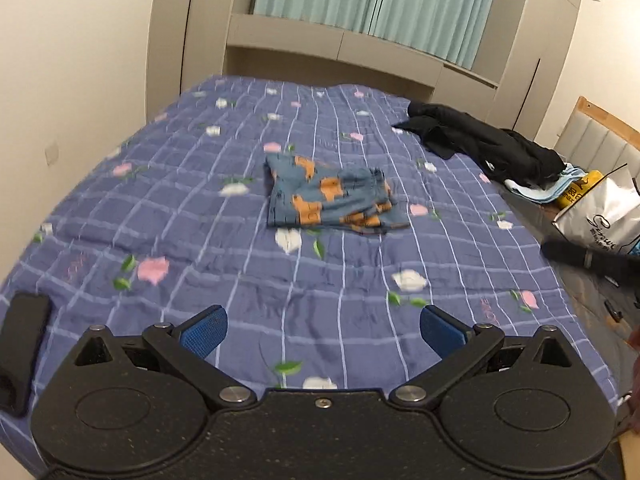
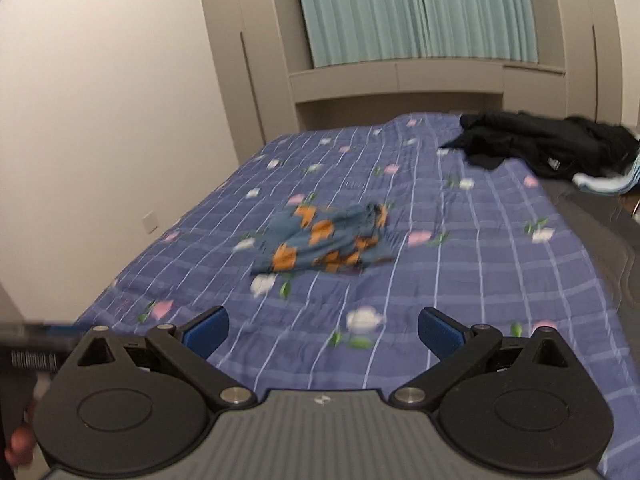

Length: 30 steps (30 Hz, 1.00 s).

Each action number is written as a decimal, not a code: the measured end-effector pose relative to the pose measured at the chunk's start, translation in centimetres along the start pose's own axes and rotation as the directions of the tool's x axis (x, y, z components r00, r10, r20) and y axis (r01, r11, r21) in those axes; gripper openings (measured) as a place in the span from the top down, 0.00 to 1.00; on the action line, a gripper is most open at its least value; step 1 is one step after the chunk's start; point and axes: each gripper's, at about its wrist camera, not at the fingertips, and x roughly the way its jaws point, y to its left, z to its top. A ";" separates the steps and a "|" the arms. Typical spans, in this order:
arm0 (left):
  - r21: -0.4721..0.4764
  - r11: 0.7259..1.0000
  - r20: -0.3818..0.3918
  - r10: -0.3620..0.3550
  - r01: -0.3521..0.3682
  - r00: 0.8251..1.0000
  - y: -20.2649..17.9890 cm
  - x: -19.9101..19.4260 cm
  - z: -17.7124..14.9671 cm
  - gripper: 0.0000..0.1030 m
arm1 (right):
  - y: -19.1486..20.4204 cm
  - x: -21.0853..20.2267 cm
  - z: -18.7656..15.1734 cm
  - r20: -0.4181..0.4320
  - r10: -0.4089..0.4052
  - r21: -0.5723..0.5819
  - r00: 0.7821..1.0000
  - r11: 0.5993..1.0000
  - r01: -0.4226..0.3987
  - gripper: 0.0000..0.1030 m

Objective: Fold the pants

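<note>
- Pants: a blue pair with an orange print, lying in a compact, partly folded bundle near the middle of the bed; layered edges show along the bundle's near-right side, so the fold looks largely made but loose.
- Left tool: blue pads spread wide, nothing between them, held above the bed's near edge and apart from the pants.
- Right tool: likewise spread wide and empty, also short of the pants.
- Key relation: the pants lie straight ahead of both tools, well beyond the fingertips; the bundle's long axis runs roughly across each view. Neither tool looks clearly nearer.
- Judgement: any tidying or a last fold would call for a forward reach by both tools to the bundle's near edge.
- Surroundings: dark clothing heaped at the bed's far right corner, well apart from the pants.
</note>
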 end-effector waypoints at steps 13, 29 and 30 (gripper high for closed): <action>0.005 1.000 0.007 0.007 -0.007 1.000 -0.4 0.2 1.4 0.01 | 0.8 -0.1 0.9 0.023 0.037 0.008 0.999 0.999 -0.038 0.00; 0.004 1.000 0.003 0.004 -0.004 1.000 -0.6 0.5 1.4 0.01 | 0.6 -0.6 0.6 0.019 0.025 0.010 1.000 1.000 -0.025 0.00; 0.004 1.000 0.004 0.003 -0.003 1.000 -0.6 0.4 1.4 0.01 | 0.6 -0.5 0.6 0.018 0.024 0.009 1.000 1.000 -0.024 0.00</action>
